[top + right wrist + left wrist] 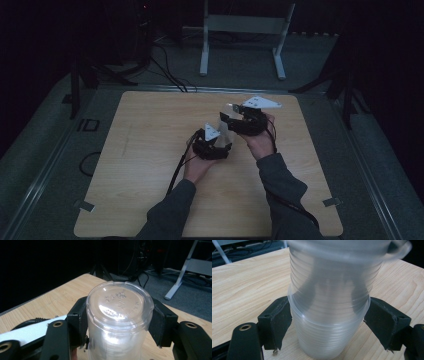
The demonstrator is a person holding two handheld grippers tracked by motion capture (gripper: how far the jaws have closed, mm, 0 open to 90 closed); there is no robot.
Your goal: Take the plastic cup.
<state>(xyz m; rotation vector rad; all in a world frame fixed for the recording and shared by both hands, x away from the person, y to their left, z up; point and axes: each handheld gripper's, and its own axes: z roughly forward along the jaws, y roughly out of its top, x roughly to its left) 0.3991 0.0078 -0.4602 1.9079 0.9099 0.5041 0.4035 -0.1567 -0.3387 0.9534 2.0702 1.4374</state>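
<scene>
Clear plastic cups (329,315), nested in a ribbed stack, sit above the middle of the wooden table (145,150). The left gripper (328,322) clamps the stack's lower part between both jaws. The right gripper (120,320) is closed on an upside-down cup (120,312), base up.

High view dim, murky; gripper views brighter (cup (329,302) blurred, glare on base).
</scene>
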